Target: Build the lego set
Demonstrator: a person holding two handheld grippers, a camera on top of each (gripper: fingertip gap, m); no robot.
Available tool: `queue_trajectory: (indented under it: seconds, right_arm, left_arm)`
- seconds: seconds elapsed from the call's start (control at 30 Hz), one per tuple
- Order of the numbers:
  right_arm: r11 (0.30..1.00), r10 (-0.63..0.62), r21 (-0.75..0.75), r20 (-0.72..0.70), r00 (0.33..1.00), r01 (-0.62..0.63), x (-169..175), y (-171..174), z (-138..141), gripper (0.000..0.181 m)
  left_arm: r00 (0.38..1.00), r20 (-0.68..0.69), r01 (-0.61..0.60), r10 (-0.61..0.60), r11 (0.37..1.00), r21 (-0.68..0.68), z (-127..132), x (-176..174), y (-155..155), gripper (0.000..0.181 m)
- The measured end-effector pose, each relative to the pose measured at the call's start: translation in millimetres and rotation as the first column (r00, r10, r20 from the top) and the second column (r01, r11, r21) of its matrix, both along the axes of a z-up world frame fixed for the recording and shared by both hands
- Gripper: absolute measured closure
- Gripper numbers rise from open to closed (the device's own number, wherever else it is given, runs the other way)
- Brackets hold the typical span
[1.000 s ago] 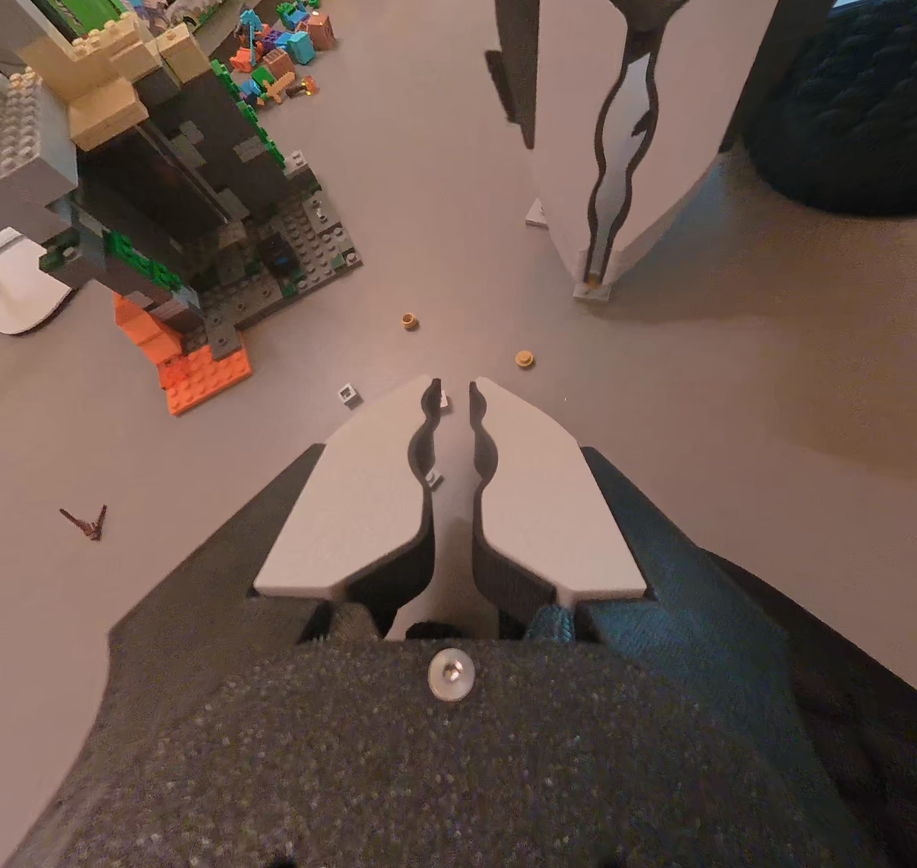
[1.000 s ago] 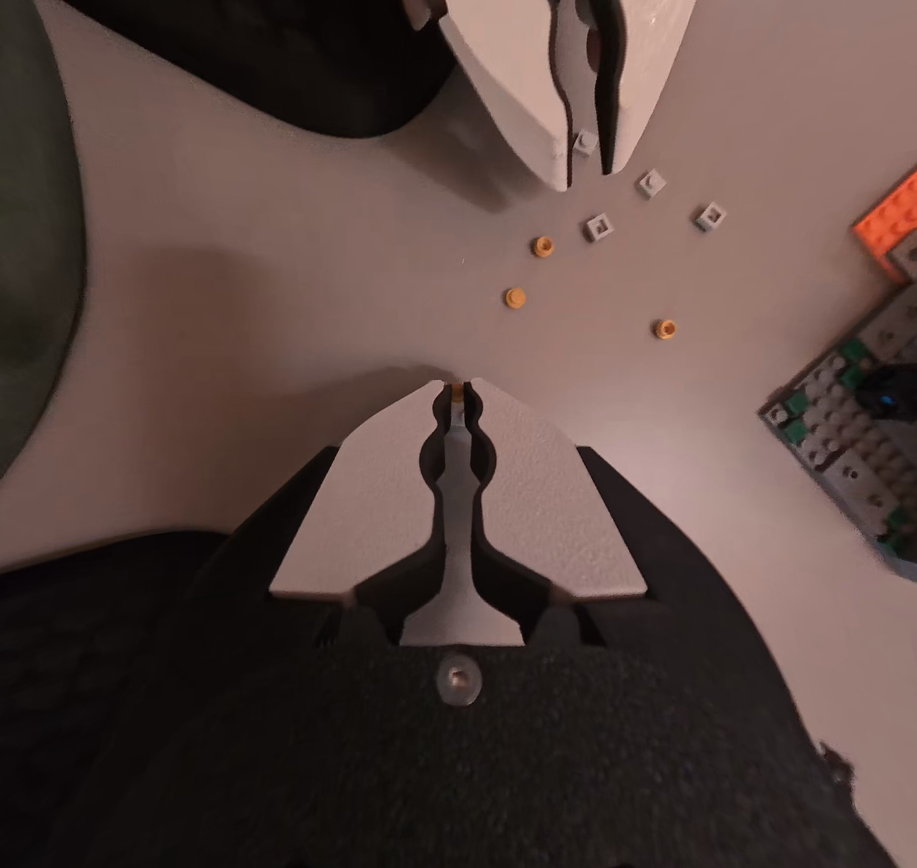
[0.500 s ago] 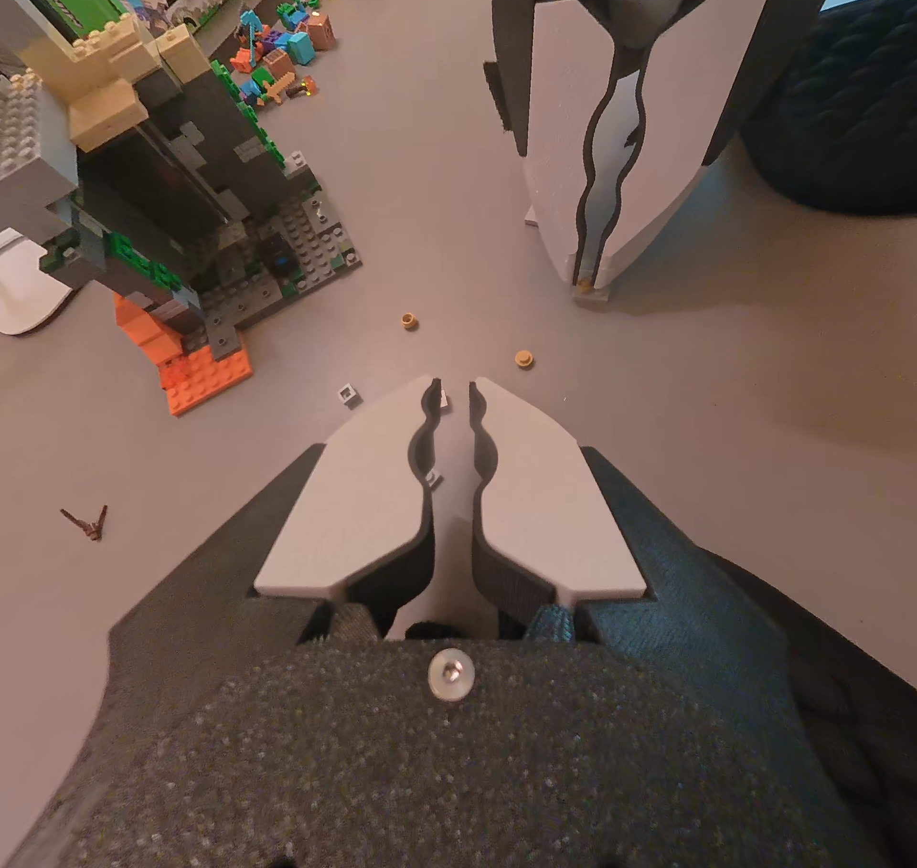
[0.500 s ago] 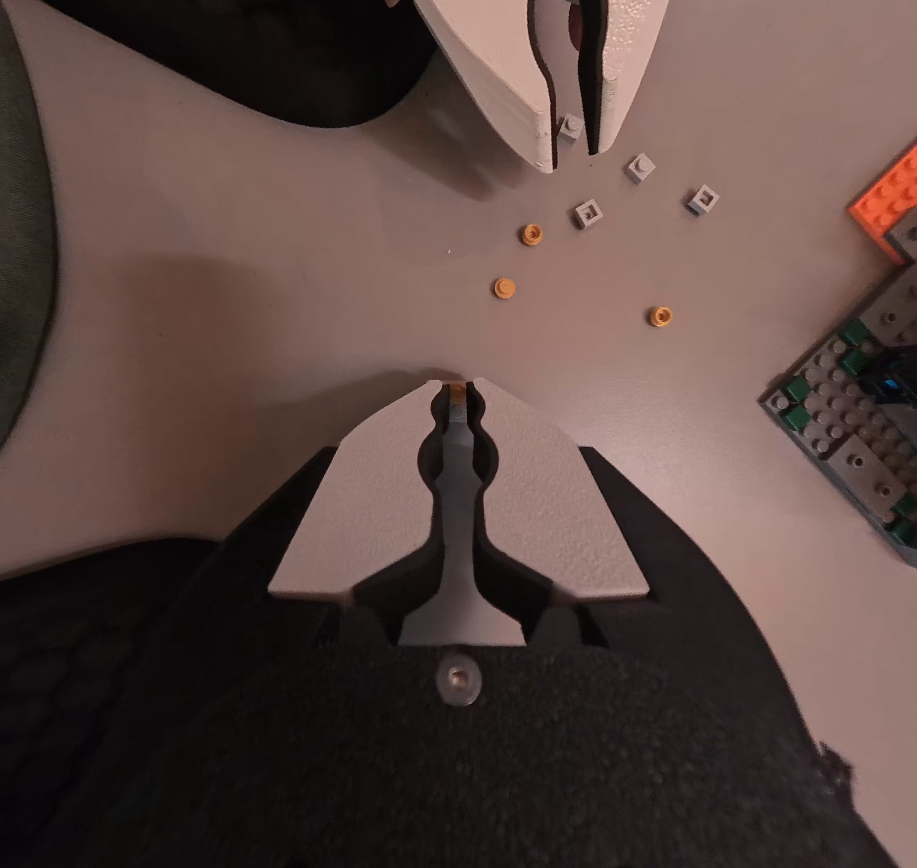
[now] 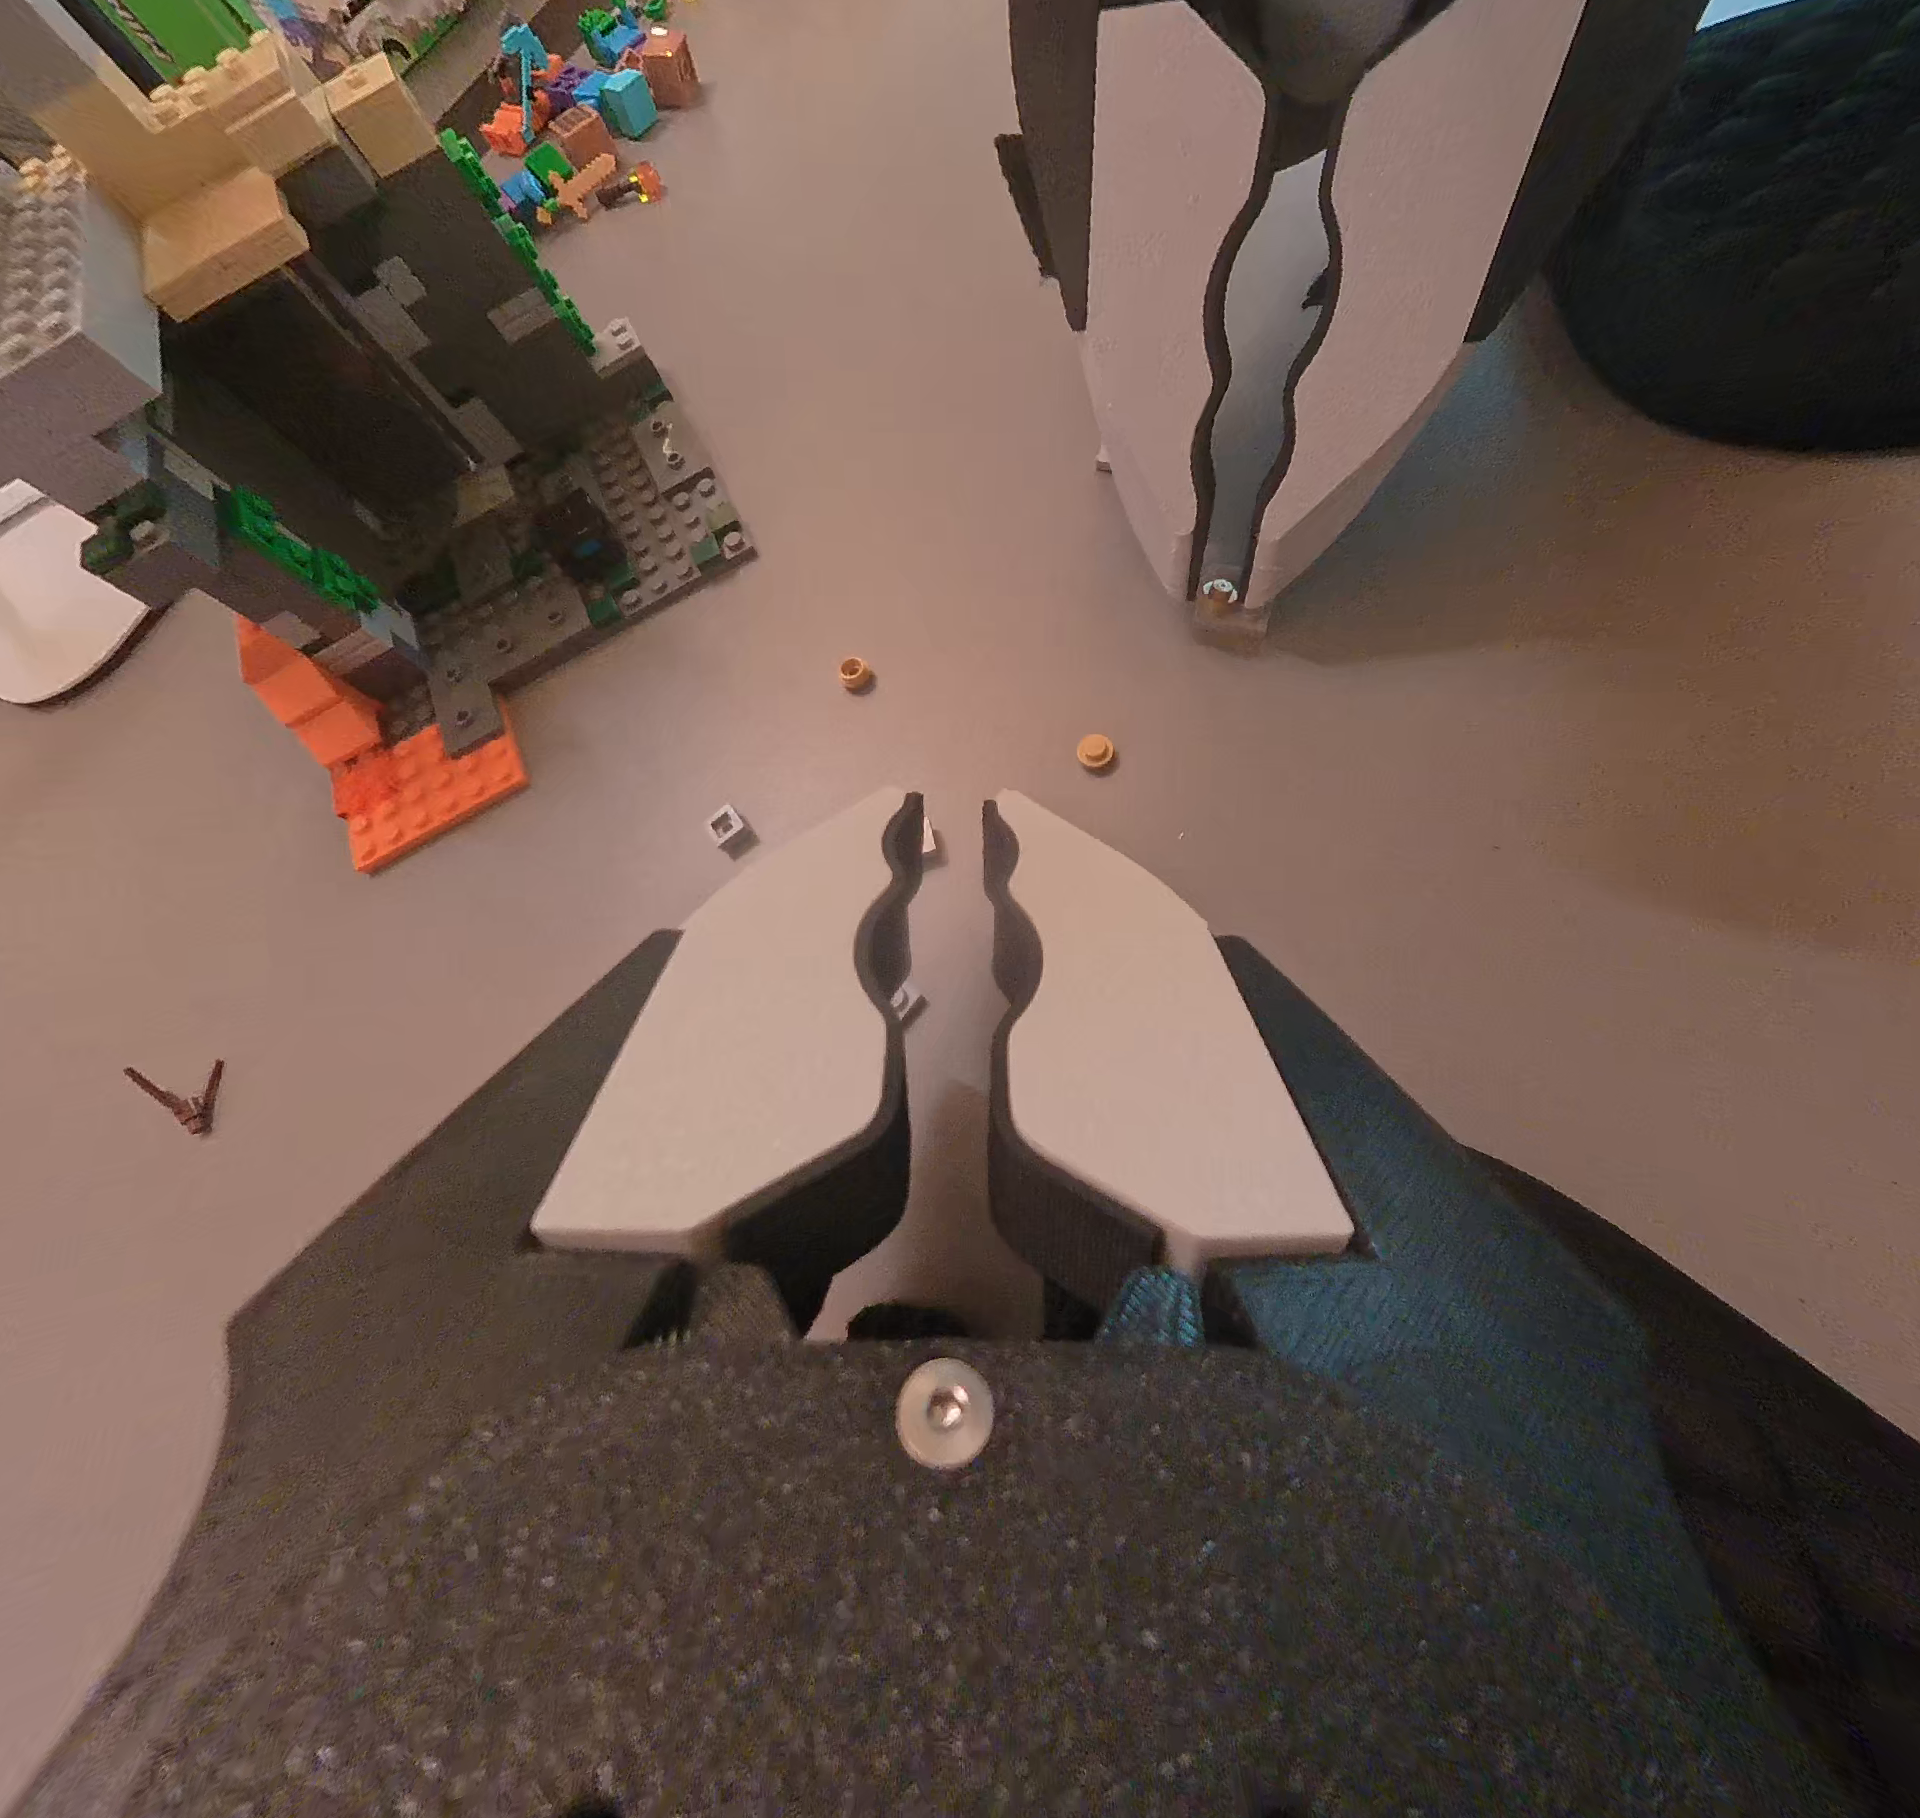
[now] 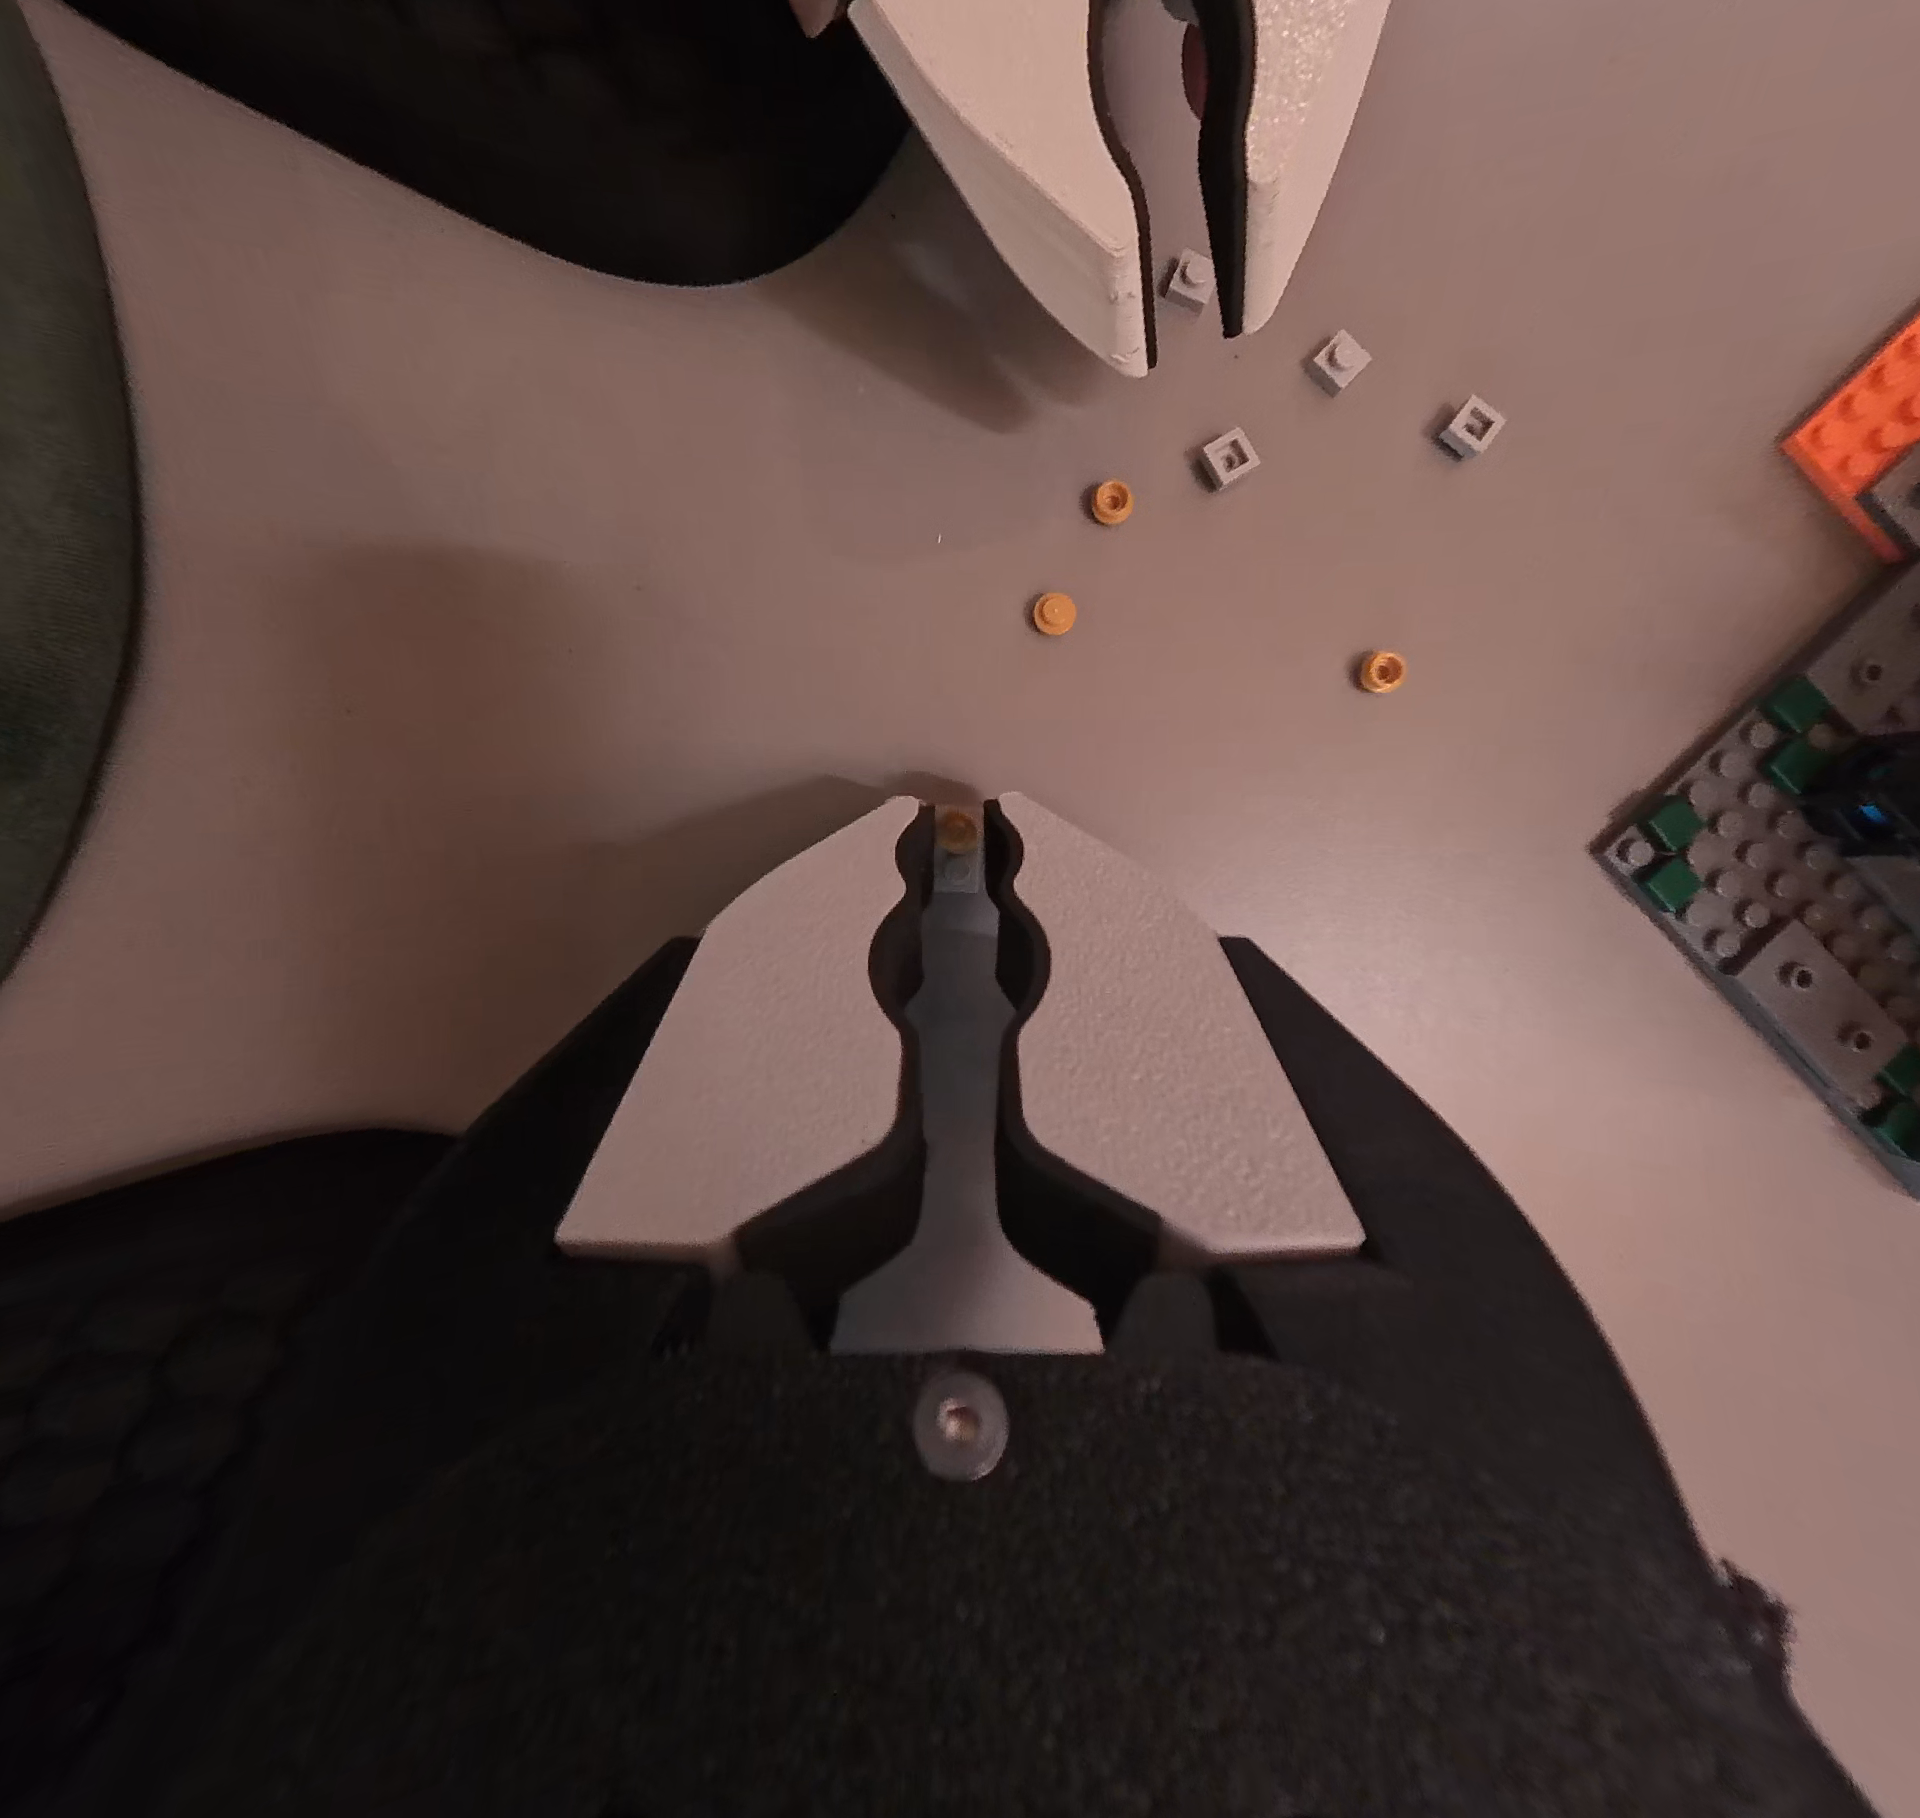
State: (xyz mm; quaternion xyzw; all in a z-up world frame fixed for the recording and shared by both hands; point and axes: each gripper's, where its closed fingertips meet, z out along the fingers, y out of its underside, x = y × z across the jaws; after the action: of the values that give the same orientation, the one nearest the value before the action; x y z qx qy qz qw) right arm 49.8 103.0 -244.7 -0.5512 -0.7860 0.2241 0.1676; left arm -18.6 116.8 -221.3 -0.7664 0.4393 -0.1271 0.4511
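Note:
My right gripper [image 6: 954, 814] is shut on a gold round stud [image 6: 956, 826], with a small grey plate [image 6: 958, 869] right behind it in the gap. In the left wrist view its tips [image 5: 1226, 592] press that stud [image 5: 1218, 589] down on the grey plate [image 5: 1228, 625] on the table. My left gripper [image 5: 952, 812] is narrowly open and holds nothing. It also shows in the right wrist view [image 6: 1184, 345], where a grey 1x1 plate [image 6: 1188, 288] lies in the gap between its fingers. The part-built castle model [image 5: 343, 397] stands at the left.
Loose gold studs [image 6: 1112, 501] [image 6: 1055, 613] [image 6: 1382, 670] and grey 1x1 plates [image 6: 1340, 366] [image 6: 1231, 459] [image 6: 1470, 428] lie between the grippers. An orange baseplate [image 5: 431, 797], a brown twig piece [image 5: 182, 1098] and a pile of coloured bricks [image 5: 592, 121] lie left. A dark cushion [image 5: 1787, 241] sits right. There is about 8 centimeters between the tips of the two grippers.
The right gripper has tilted and leaned over the same spot, its tips staying on the stud and grey plate. The left gripper has not moved.

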Motion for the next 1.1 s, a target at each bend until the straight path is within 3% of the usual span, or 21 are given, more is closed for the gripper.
queue_trajectory:
  seconds: [0.03, 0.27, 0.57, 1.1]
  right_arm:
    - [1.000, 0.000, -0.002, -0.002, 1.000, 0.000, 0, 0, 1, 0.172]
    - [1.000, -0.006, 0.002, -0.036, 0.999, 0.006, 5, -3, 7, 0.166]
    - [0.995, -0.095, -0.015, -0.029, 0.995, 0.094, 16, 0, -5, 0.162]
    - [0.997, -0.068, -0.040, 0.013, 0.998, 0.069, 9, 0, -8, 0.166]
  left_arm:
    - [1.000, 0.000, 0.000, 0.000, 1.000, 0.000, 0, 0, 0, 0.171]
    - [1.000, 0.001, 0.000, 0.000, 1.000, -0.001, 0, 0, 0, 0.171]
    - [1.000, -0.009, 0.002, -0.002, 1.000, -0.003, -2, 1, 0, 0.171]
    - [1.000, -0.001, 0.008, -0.008, 1.000, 0.005, 0, 1, -1, 0.172]
